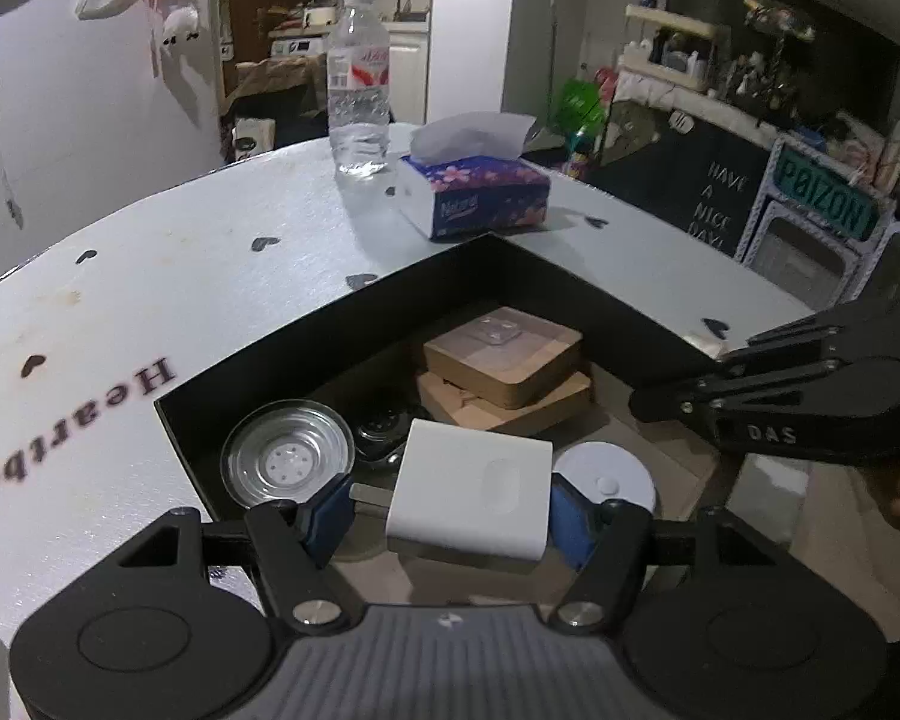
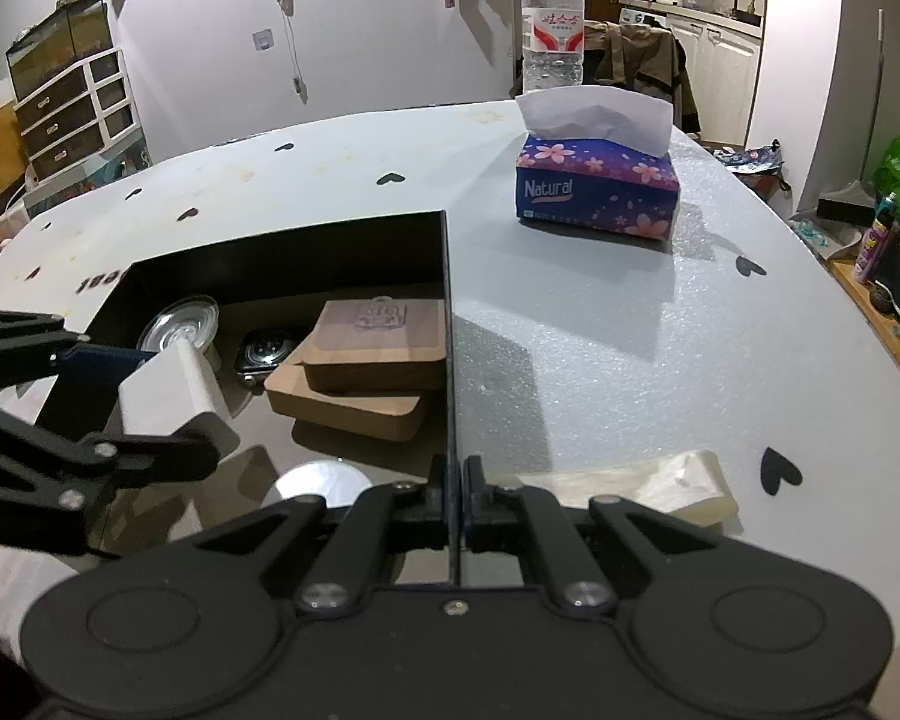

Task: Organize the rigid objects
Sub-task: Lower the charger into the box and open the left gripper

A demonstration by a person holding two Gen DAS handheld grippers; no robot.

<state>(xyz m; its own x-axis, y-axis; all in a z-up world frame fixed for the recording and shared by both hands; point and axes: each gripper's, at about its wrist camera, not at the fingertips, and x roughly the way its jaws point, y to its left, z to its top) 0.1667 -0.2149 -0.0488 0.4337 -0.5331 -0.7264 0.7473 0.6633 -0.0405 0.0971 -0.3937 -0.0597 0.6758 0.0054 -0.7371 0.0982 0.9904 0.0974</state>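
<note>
The left gripper [image 1: 450, 510] holds a white block [image 1: 471, 489] between its 2 blue pads [image 1: 330, 510], jaws about half open and pressed on its 2 side faces. In the left wrist view the block hangs low in the middle of the frame, over the open black box [image 1: 306, 324]. The block looks like a smooth, hard plastic shell: stiff, probably light, and likely slick, so a grip on the flat sides near the middle looks safest.

In the box lie 2 stacked wooden slabs [image 1: 504, 360], a metal dish [image 1: 287, 461], a watch [image 1: 384, 426] and a white disc [image 1: 606, 477]. All look rigid.

The right gripper [image 2: 456, 501] is shut on the box's thin right wall [image 2: 448, 330] at the bottom centre of its view, apparently steadying the box.
</note>
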